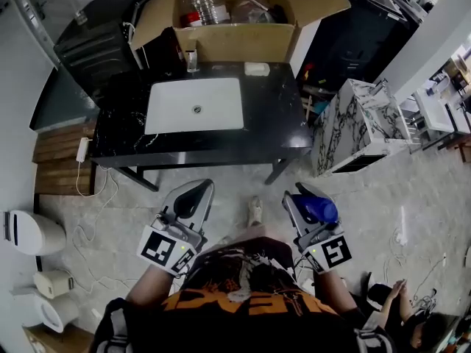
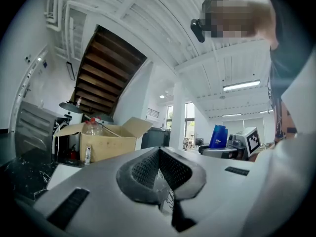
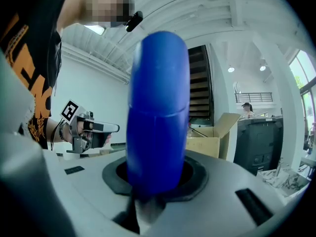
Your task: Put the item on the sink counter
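Head view: I hold both grippers level, short of the near edge of the black tabletop [image 1: 283, 120]. The right gripper [image 1: 303, 206] carries the blue bottle [image 1: 318, 209], well apart from the white sink [image 1: 195, 105]. A cardboard box [image 1: 235, 41] stands at the far edge.

Left gripper view: the left gripper [image 2: 159, 154] has its fingers pressed together, with nothing between them.

Right gripper view: the fingers clamp the blue bottle upright.

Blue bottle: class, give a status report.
Left gripper shut, empty. Right gripper shut on blue bottle. Sink counter ahead, not reached. Box at its far edge.
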